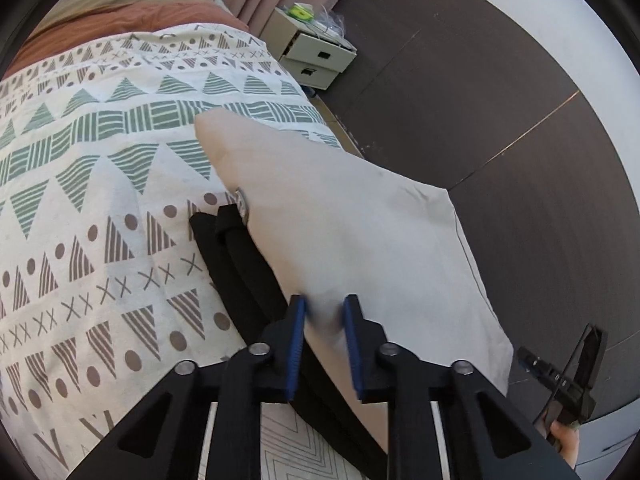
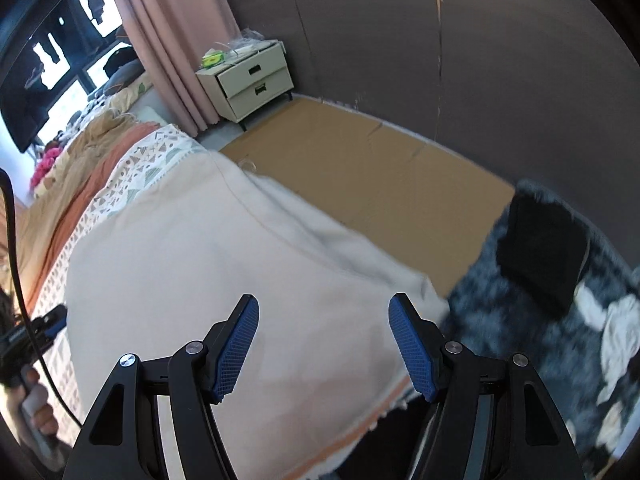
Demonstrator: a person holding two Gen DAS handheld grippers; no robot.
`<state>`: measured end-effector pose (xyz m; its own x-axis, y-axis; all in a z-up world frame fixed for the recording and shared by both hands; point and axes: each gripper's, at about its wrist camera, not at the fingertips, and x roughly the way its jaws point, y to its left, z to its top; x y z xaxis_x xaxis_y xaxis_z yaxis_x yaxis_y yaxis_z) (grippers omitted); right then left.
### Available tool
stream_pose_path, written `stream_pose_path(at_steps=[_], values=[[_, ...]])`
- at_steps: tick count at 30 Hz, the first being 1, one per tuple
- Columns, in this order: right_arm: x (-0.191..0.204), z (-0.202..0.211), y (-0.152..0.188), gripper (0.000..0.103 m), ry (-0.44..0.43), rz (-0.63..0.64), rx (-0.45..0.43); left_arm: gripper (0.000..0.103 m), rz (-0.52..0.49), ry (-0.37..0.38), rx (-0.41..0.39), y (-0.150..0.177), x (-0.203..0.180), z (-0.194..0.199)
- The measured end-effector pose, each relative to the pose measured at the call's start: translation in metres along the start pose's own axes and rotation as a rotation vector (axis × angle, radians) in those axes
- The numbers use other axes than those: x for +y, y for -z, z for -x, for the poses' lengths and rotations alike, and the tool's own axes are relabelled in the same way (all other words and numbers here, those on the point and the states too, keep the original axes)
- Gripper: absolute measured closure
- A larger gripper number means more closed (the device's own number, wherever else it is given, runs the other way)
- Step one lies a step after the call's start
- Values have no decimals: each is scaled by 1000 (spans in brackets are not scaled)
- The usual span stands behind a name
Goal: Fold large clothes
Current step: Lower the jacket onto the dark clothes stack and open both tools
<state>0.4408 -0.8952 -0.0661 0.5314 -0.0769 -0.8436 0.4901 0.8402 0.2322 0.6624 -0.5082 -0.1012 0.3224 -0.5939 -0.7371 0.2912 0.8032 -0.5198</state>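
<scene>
A large cream garment (image 1: 340,240) lies spread on a bed, over a patterned bedspread (image 1: 100,200) printed with green and brown triangles, dots and crosses; its far edge reaches the side of the bed beside the dark wall panels. From the left wrist view, the left claw (image 1: 324,312) sits low over the garment with its blue pads (image 1: 298,344) a narrow gap apart, the cream cloth showing between them; whether the pads actually pinch the cloth cannot be told from here. Just left of that claw a black strap or band (image 1: 240,264) runs along the garment's edge, with a small metal button (image 1: 241,203) at its far end. In the right wrist view, the right claw (image 2: 324,308) hangs above the cream garment (image 2: 220,280) with its jaws standing wide apart and nothing between them. Beyond the bed's edge lies flattened cardboard (image 2: 360,168) on the floor, and to the right a dark shaggy rug (image 2: 540,320). A small white drawer unit (image 2: 250,80) stands by a pink curtain (image 2: 160,40) at the far end of the room. A hand (image 2: 34,404) grips the left claw's handle at the lower left edge.
</scene>
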Motion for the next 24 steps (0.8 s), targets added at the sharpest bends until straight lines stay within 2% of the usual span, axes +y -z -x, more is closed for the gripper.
stream_pose_path(at_steps=[2,5,6,7,8,10,12,16,18,20,23,24], values=[[-13,-7,11,36,20,-45,20,87,-3,-10,8,-2,-3,-6],[-31,-25,22,38,-41,-119,54,89,-22,-26,11,-5,-8,-12],[-34,-30,24,53,-53,-130,56,89,-26,-36,10,-5,-10,-14],[-35,-33,26,75,-58,-127,53,89,-32,-37,10,-6,-11,-16],[-36,-35,26,84,-56,-118,38,89,-36,-33,10,-7,-11,-18],[-39,-37,26,93,-64,-112,7,89,-45,-28,12,-8,-12,-21],[-38,-38,24,96,-34,-94,-21,88,-61,-34,11,-9,-15,-21],[-35,-43,18,96,11,-113,-28,78,-79,-73,19,-7,-22,-17],[-30,-41,17,95,35,-112,-14,59,-76,-78,34,-6,-22,-11],[-29,-34,18,90,50,-117,-20,49,-82,-84,18,-4,-22,0],[-24,-15,20,73,70,-97,-48,43,-89,-102,-17,3,-25,25],[-22,-6,22,60,71,-89,-62,42,-88,-103,-21,6,-25,33]])
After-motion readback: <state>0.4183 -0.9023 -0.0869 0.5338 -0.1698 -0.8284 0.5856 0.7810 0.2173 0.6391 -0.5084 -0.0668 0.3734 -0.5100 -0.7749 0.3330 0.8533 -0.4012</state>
